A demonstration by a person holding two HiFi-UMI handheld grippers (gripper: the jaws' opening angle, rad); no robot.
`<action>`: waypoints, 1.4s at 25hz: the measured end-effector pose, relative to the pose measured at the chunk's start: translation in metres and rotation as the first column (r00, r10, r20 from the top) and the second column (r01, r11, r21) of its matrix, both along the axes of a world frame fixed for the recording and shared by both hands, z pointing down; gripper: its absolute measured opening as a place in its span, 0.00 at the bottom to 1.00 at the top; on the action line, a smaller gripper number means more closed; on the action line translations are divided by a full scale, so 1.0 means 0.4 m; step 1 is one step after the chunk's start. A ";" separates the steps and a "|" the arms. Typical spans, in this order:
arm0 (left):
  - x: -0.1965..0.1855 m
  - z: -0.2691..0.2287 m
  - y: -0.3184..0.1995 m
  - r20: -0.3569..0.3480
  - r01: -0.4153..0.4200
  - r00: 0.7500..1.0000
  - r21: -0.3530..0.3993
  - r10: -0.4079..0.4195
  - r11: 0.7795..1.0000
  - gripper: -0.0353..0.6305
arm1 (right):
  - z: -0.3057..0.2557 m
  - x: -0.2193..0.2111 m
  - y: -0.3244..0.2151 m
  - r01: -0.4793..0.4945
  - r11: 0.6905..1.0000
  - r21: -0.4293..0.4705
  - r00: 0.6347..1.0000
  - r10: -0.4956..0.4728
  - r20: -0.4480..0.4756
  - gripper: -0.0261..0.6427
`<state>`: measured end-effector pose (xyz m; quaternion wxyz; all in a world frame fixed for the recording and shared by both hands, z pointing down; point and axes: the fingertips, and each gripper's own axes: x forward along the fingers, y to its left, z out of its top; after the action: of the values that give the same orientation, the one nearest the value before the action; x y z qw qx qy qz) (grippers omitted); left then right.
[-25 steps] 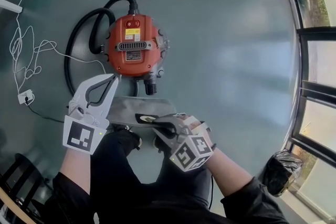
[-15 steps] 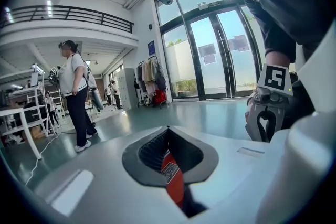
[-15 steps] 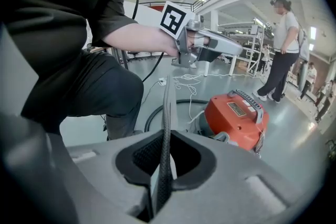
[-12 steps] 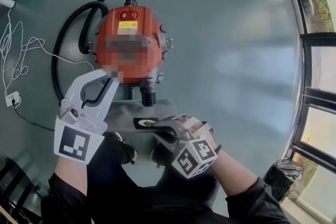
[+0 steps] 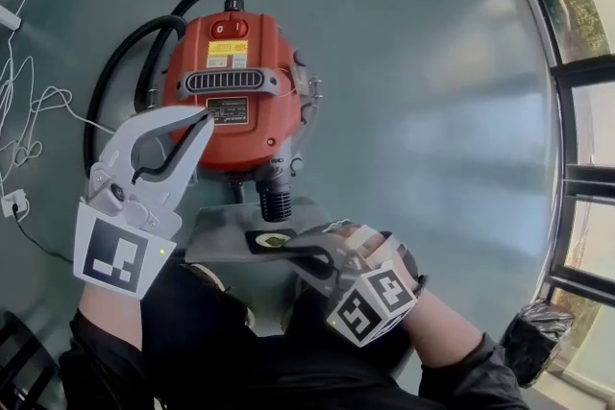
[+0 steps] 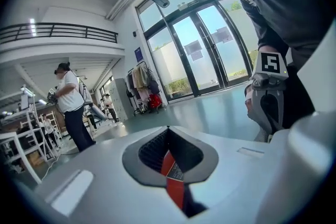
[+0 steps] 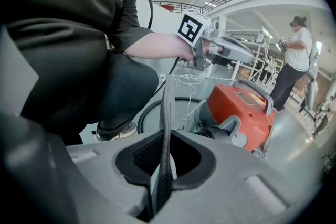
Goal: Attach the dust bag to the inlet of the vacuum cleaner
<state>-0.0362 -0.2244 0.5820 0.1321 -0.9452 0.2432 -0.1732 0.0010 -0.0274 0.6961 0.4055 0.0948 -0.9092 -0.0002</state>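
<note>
The orange vacuum cleaner (image 5: 235,101) stands on the floor, its black ribbed inlet (image 5: 275,202) pointing toward me. A flat grey dust bag (image 5: 226,233) with a black collar (image 5: 269,240) hangs just below that inlet. My right gripper (image 5: 291,251) is shut on the bag's edge; in the right gripper view the dark edge (image 7: 167,107) runs up out of the closed jaws (image 7: 167,136). My left gripper (image 5: 195,125) is shut and empty, its tips over the vacuum's front left. In the left gripper view only a strip of orange body (image 6: 173,176) shows through the jaws (image 6: 169,131).
A black hose (image 5: 144,53) loops round the vacuum's left and back. White cable (image 5: 29,101) lies on the floor at the left. Glass doors (image 5: 586,110) line the right side. A foil-wrapped object (image 5: 533,331) sits at bottom right. My legs and shoe (image 7: 113,131) are close below.
Both grippers have sunk toward the vacuum, which now looks larger and closer. The bag came down with the right gripper. The left gripper rolled a little and stayed shut.
</note>
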 end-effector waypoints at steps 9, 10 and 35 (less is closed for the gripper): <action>0.008 0.028 -0.045 0.055 -0.077 0.996 0.010 0.076 0.997 0.15 | 0.006 0.014 -0.024 -0.012 0.999 0.046 1.000 0.012 0.002 0.07; 0.010 0.034 -0.054 0.070 -0.089 0.994 0.005 0.088 0.996 0.17 | 0.006 0.017 -0.026 -0.010 0.999 0.052 1.000 0.010 -0.003 0.07; 0.074 0.168 -0.093 0.297 -0.354 0.882 -0.099 0.367 0.930 0.34 | 0.040 0.034 -0.079 0.040 0.999 0.005 0.997 -0.040 -0.072 0.07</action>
<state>-0.0065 -0.2616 0.6493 0.1788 -0.9373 0.0359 -0.2970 0.0146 -0.0592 0.7123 0.4373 0.0780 -0.8958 -0.0146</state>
